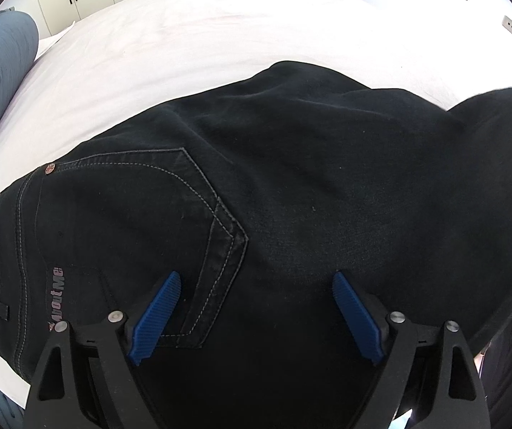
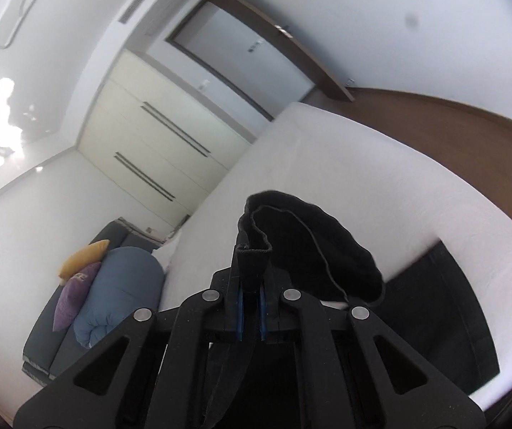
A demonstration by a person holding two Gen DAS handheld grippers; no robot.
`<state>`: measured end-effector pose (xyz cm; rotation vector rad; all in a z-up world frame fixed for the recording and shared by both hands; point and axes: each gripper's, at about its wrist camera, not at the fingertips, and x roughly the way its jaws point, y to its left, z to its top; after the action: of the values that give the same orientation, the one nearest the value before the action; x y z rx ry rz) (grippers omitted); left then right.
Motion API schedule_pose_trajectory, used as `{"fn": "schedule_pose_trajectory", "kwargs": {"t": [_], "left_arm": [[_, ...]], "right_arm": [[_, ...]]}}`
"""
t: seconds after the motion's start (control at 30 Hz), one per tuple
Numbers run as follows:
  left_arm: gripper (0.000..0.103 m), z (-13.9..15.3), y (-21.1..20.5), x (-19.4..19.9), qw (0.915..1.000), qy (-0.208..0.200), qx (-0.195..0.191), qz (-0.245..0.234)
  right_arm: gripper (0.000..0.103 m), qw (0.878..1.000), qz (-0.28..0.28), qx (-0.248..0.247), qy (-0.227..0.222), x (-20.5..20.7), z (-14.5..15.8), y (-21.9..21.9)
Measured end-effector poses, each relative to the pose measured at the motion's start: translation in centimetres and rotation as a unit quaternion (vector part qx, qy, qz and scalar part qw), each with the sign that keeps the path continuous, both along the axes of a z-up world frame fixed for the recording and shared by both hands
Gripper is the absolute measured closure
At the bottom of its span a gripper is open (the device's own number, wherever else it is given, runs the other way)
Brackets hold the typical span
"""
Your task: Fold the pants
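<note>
Pants (image 1: 291, 196) lie under the spread-wide left hand-held gripper (image 1: 256, 282); right hand-held gripper (image 2: 250, 304), clamping the hem (image 2: 252, 246), should probably carry it squarely over the waistband.

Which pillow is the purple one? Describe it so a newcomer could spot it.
Start at the white bed and look past its far edge to the dark sofa along the wall. A rolled blue duvet lies on it, with the purple pillow leaning against the roll. It sits just below the yellow pillow and bears pale lettering.
</note>
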<state>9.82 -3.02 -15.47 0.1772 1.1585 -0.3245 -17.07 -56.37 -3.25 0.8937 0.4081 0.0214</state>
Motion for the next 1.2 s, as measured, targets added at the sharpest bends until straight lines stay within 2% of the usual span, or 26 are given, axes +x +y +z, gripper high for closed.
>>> {"fn": "schedule_pose_trajectory", "kwargs": {"t": [0.07,0.1,0.2,0.33,0.47,0.5,0.53,0.6,0.63,0.7,0.8,0.87,0.9,0.97,1.03,1.13,1.2], "left_arm": [[0.012,-0.1,0.0,-0.1,1.0000,-0.001,0.000,-0.002],[0.012,-0.1,0.0,-0.1,1.0000,-0.001,0.001,-0.003],[0.012,0.0,0.0,0.1,1.0000,0.003,0.003,-0.004],[0.012,0.1,-0.2,0.1,1.0000,0.006,0.005,-0.005],[0.012,0.1,-0.2,0.4,0.9999,0.008,0.007,-0.003],[0.012,0.2,-0.2,0.4,0.9999,0.009,0.006,-0.002],[0.012,0.1,-0.4,0.4,0.9999,0.009,0.005,-0.001],[0.012,0.1,-0.4,0.5,0.9999,0.010,0.003,0.000],[0.012,0.1,-0.3,0.6,0.9999,0.011,0.001,0.001],[0.012,0.1,0.0,0.7,0.9999,0.012,-0.003,0.003],[0.010,0.2,0.1,0.7,0.9999,0.013,-0.008,0.006],[0.009,0.4,0.2,0.8,0.9996,0.013,-0.021,0.011],[0.009,0.5,0.5,0.9,0.9993,0.015,-0.029,0.017],[0.008,0.4,0.5,1.1,0.9994,0.016,-0.025,0.017],[0.005,0.2,0.1,0.8,0.9999,0.010,-0.012,0.004],[0.004,0.2,0.0,0.7,0.9999,0.008,-0.008,-0.004],[0.004,0.1,0.0,0.8,0.9999,0.010,-0.011,-0.005]], "right_arm": [[0.098,0.996,-0.042,0.047,0.056,-1.3,-4.7,-2.2],[0.098,0.992,-0.063,0.063,0.085,-0.3,-7.7,-3.4],[0.098,0.981,-0.093,0.087,0.147,-1.7,-12.2,-4.6],[0.098,0.974,-0.090,0.098,0.182,-2.4,-14.4,-4.5],[0.098,0.969,-0.099,0.107,0.200,-2.1,-15.1,-4.1],[0.098,0.968,-0.100,0.108,0.203,-3.7,-14.8,-4.0],[0.098,0.969,-0.095,0.107,0.204,-5.0,-14.2,-3.8],[0.098,0.973,-0.081,0.096,0.194,-3.2,-12.9,-3.7],[0.098,0.976,-0.069,0.093,0.183,-1.9,-11.2,-3.7],[0.098,0.986,-0.032,0.058,0.150,1.9,-6.6,-2.8],[0.098,0.995,0.044,-0.043,0.076,7.0,2.5,0.5],[0.098,0.990,0.095,-0.103,0.015,8.7,7.6,3.4],[0.098,0.985,0.112,-0.130,-0.008,8.9,9.3,4.5],[0.098,0.980,0.122,-0.158,-0.021,8.8,9.9,5.3],[0.098,0.986,0.103,-0.133,-0.007,7.8,7.3,3.6],[0.098,0.995,0.017,-0.049,0.087,4.7,-1.3,-1.4],[0.098,0.989,-0.040,0.015,0.141,1.3,-7.5,-3.8]]}}
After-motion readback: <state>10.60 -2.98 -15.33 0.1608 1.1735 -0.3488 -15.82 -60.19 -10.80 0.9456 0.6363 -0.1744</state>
